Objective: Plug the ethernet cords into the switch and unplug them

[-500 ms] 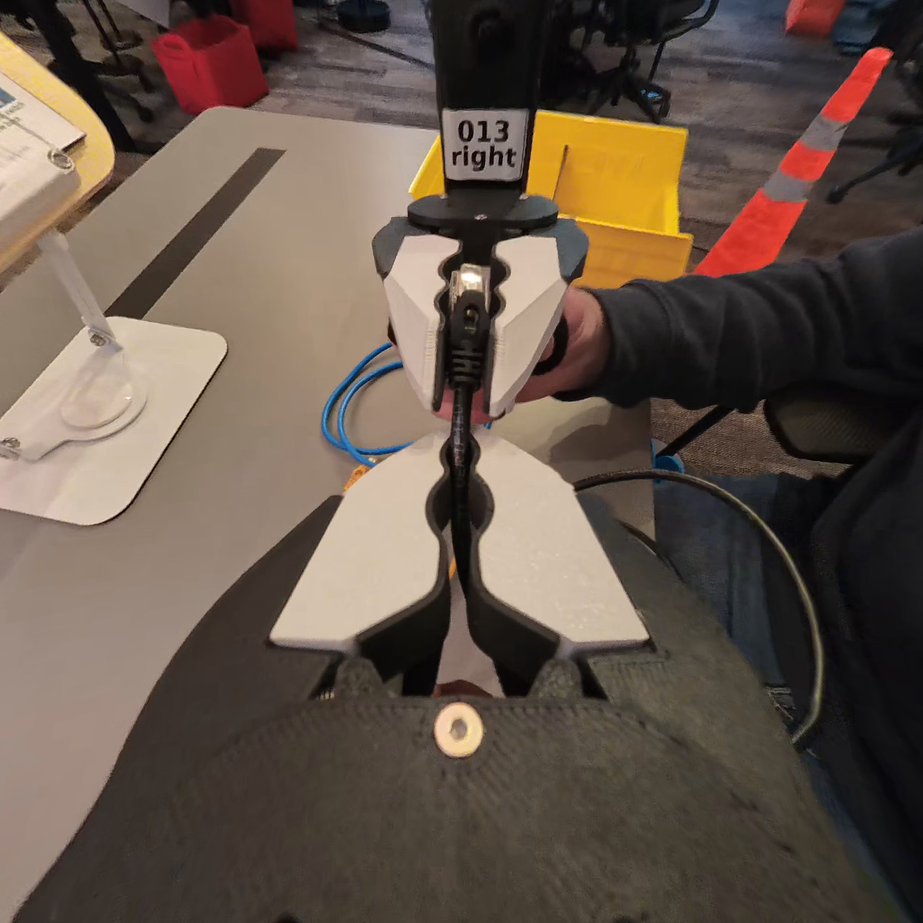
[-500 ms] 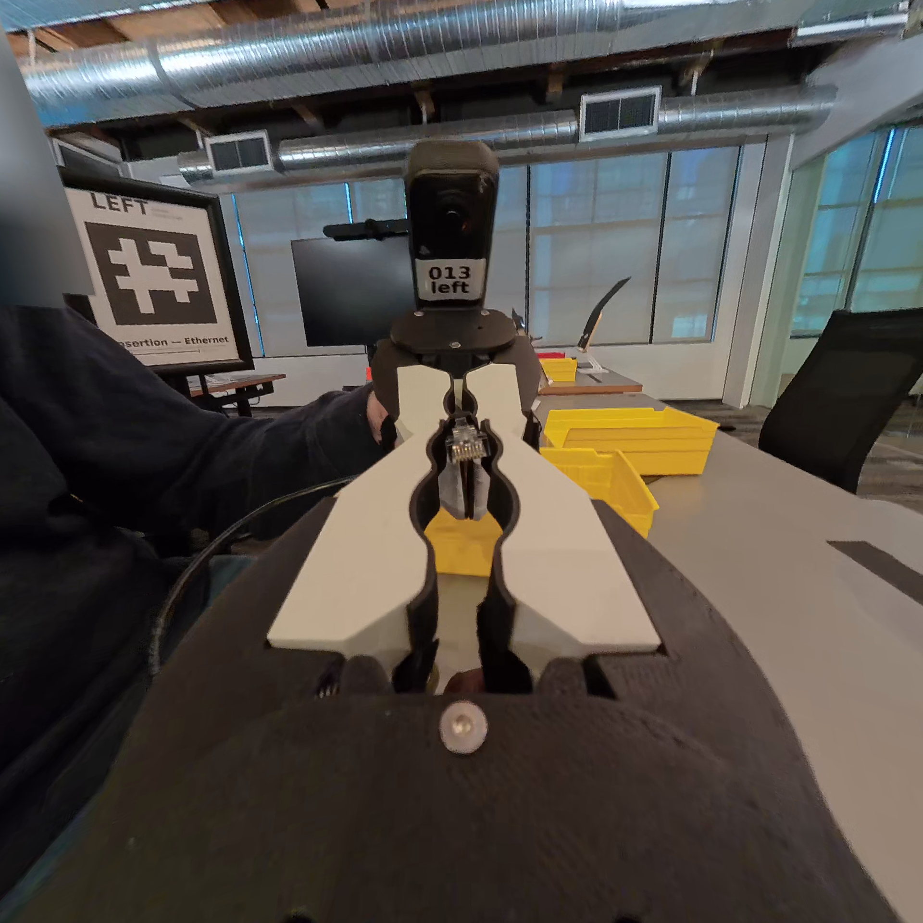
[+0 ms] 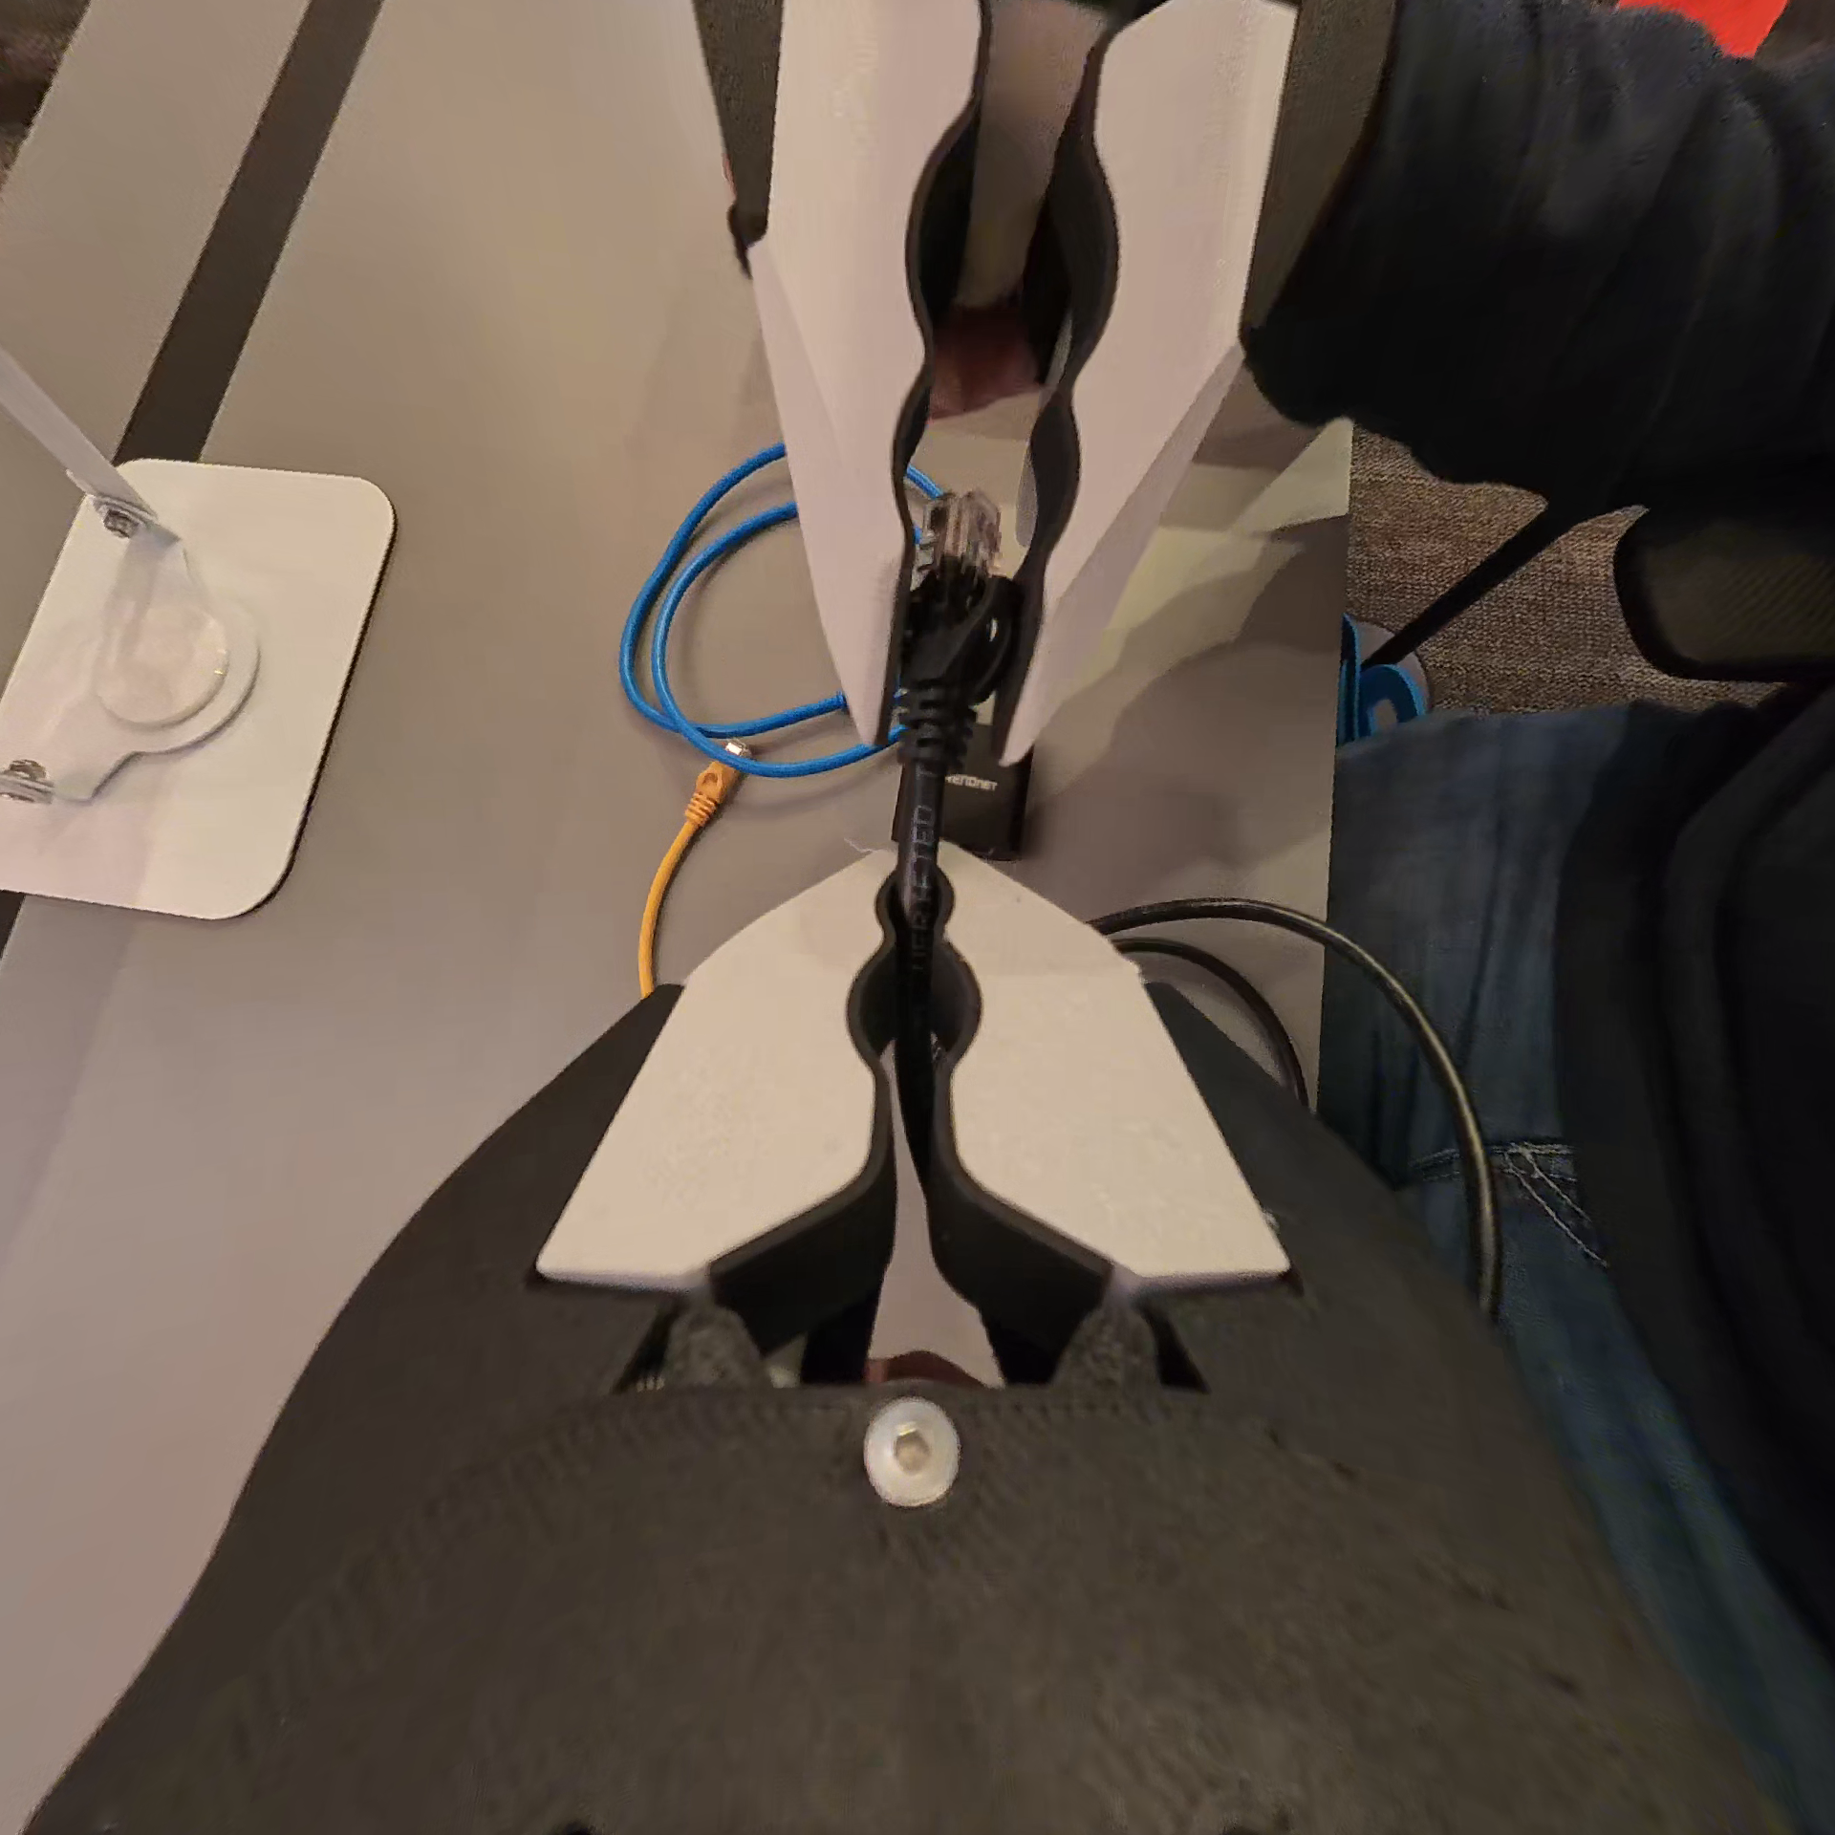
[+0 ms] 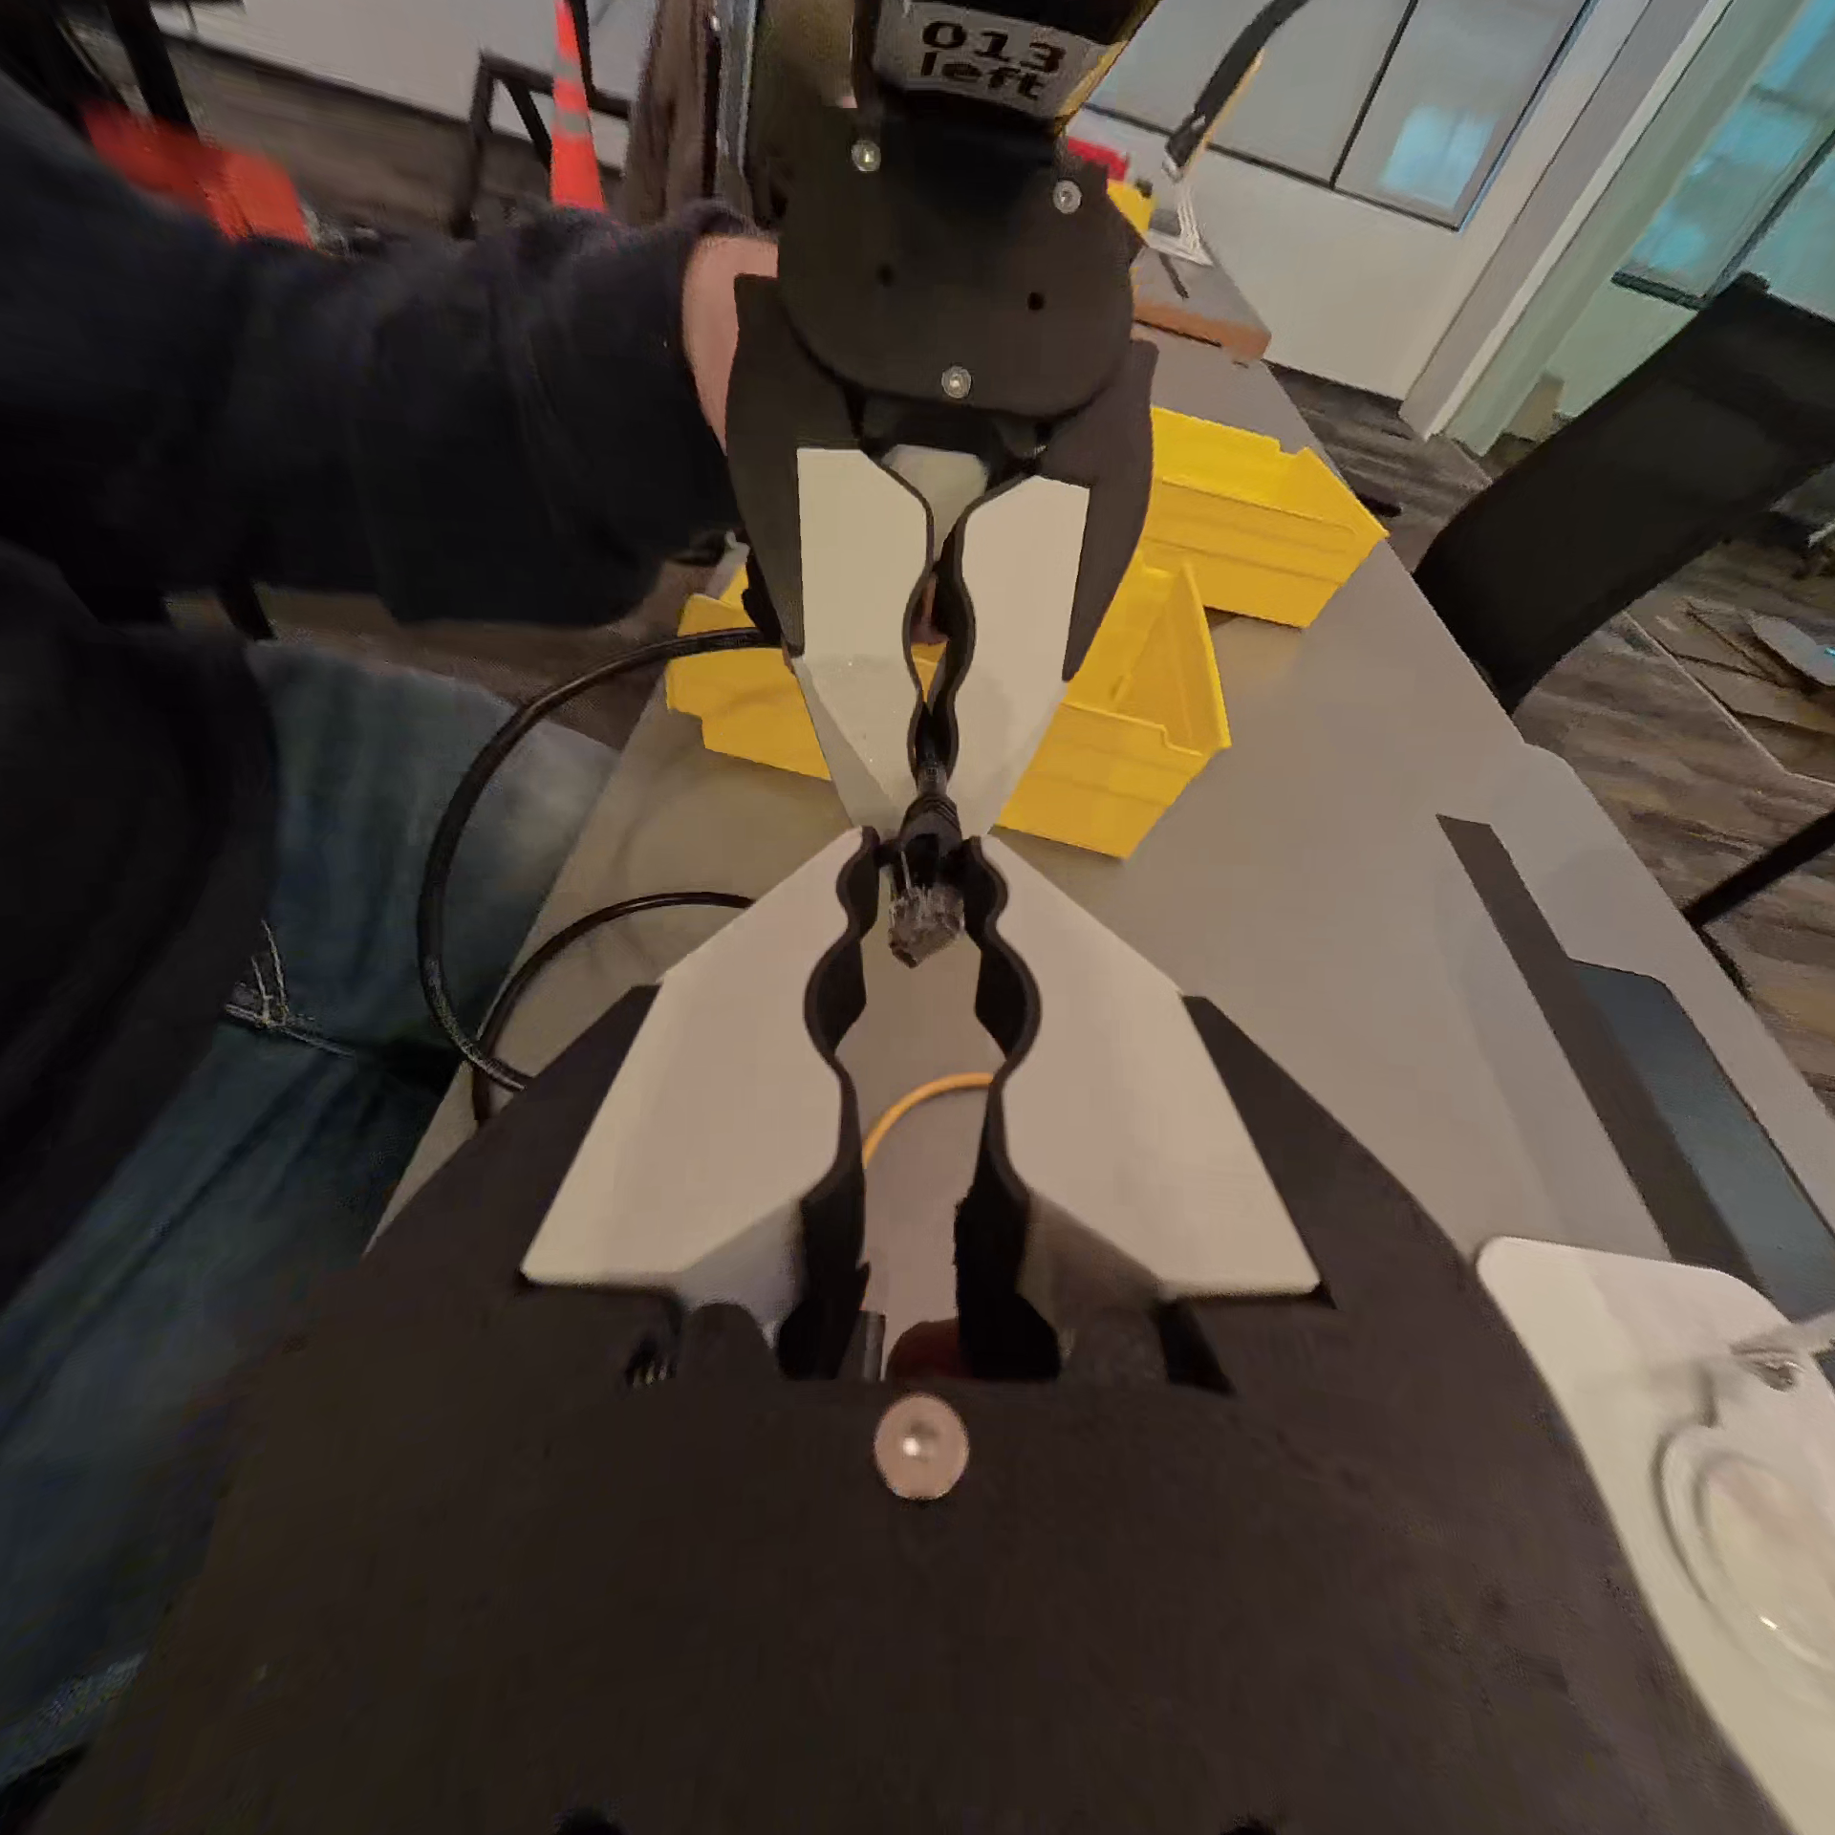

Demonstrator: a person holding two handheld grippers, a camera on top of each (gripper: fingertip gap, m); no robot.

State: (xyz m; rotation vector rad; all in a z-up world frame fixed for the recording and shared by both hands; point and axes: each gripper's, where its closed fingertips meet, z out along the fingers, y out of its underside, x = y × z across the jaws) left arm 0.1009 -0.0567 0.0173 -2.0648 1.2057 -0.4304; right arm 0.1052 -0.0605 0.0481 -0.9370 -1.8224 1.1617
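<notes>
A black ethernet cord runs between my two grippers above the grey table. My left gripper is shut on the cord a short way behind the plug; it also shows in the right wrist view. My right gripper points the opposite way and grips the plug's black boot at its fingertips. The clear plug sticks back between its fingers. In the left wrist view the right gripper comes down from above. A small black switch lies on the table just below it.
A coiled blue cord and an orange cord lie left of the switch. A white stand base is at the left. Yellow bins sit farther along the table. The table edge and the person's legs are close at the right. My two grippers' fingertips are within a few centimetres of each other.
Both grippers have tipped down toward the table and come closer together. The plug now sits at the right gripper's fingertips instead of deeper between its fingers.
</notes>
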